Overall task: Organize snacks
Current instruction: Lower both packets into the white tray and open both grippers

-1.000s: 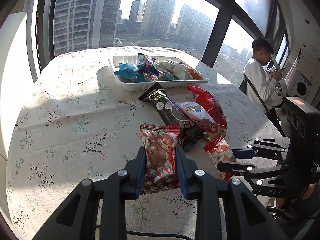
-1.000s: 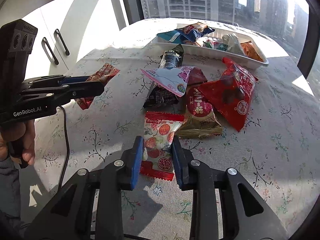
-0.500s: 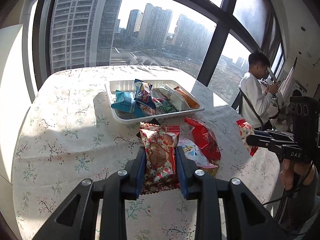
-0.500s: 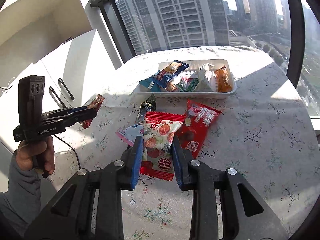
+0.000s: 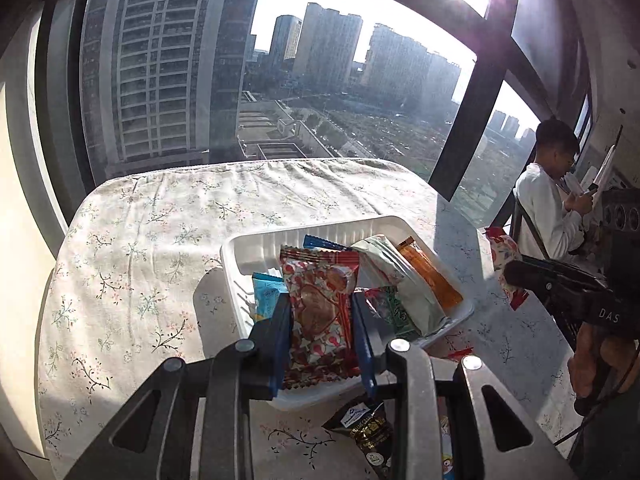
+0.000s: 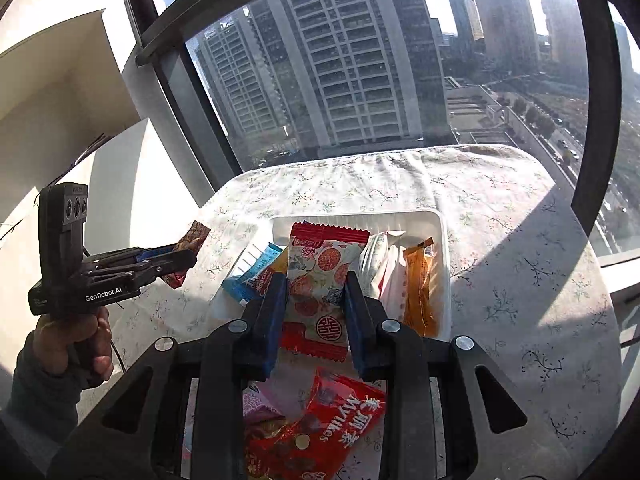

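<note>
My left gripper (image 5: 320,312) is shut on a red patterned snack packet (image 5: 320,308) and holds it over the near end of the white tray (image 5: 272,244). My right gripper (image 6: 316,292) is shut on a red-and-white snack packet (image 6: 320,276) and holds it above the white tray (image 6: 360,220). The tray holds a blue packet (image 5: 266,292), a white packet (image 5: 396,276) and an orange packet (image 5: 432,280). The left gripper shows in the right wrist view (image 6: 176,260), the right gripper in the left wrist view (image 5: 516,272).
A red bag (image 6: 320,432) and a pink packet (image 6: 260,404) lie on the floral tablecloth (image 6: 520,240) below my right gripper. A dark packet (image 5: 368,432) lies near the tray. A person (image 5: 552,200) sits at the right. Windows stand behind the table.
Both grippers have lifted their packets off the table and carried them forward to above the tray. The loose pile of snacks now lies behind and below them.
</note>
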A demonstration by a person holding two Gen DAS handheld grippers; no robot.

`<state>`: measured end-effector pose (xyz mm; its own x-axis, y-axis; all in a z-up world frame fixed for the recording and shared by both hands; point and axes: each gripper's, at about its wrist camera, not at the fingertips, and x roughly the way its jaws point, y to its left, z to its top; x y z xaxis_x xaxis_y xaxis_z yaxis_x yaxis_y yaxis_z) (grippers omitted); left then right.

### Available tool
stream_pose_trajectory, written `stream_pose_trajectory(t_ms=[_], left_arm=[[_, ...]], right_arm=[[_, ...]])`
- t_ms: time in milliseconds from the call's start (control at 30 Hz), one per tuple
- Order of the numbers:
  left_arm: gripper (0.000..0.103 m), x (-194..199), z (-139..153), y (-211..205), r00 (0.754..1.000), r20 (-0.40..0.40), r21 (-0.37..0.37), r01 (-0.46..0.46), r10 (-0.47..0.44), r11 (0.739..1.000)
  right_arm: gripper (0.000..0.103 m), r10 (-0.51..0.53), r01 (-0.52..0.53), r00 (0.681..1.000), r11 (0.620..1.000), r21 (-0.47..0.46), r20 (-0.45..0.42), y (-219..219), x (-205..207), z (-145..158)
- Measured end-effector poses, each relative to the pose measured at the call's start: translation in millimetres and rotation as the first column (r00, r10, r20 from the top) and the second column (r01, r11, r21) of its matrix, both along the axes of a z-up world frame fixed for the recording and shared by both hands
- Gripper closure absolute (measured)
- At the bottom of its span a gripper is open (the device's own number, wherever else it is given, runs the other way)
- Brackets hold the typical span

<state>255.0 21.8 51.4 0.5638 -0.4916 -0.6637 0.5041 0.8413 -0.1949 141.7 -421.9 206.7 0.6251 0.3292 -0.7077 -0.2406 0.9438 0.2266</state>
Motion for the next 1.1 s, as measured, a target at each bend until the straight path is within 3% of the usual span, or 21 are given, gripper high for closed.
stream_pose_trajectory(t_ms=[333,633,967,1100], left_arm=[[0.071,48.1,-34.6,-38.9,0.999,-0.049,0.082,0.004,0.000,0.997],[0.067,61.8,-59.4,-50.2,0.997,-0.079,0.121,0.007,0.003,0.993],[0.040,56.2,-58.7,-43.6,0.998,-0.058,0.135,-0.014,0.022,0.991],[0.019,44.2,-48.9,-39.5,0.999,-0.017,0.141,-0.035,0.037,0.989]], right_arm=[[0.077,0.031,-0.045,0.989,0.995,-0.093,-0.148,38.1,82.2,-73.5],[0.076,0.038,-0.072,0.981,0.982,-0.174,-0.190,50.3,101.4,-113.1],[0.074,0.022,-0.066,0.981,0.972,-0.224,-0.193,51.0,98.0,-120.3],[0.069,0.024,-0.066,0.984,0.968,-0.243,-0.175,50.2,92.9,-111.6]])
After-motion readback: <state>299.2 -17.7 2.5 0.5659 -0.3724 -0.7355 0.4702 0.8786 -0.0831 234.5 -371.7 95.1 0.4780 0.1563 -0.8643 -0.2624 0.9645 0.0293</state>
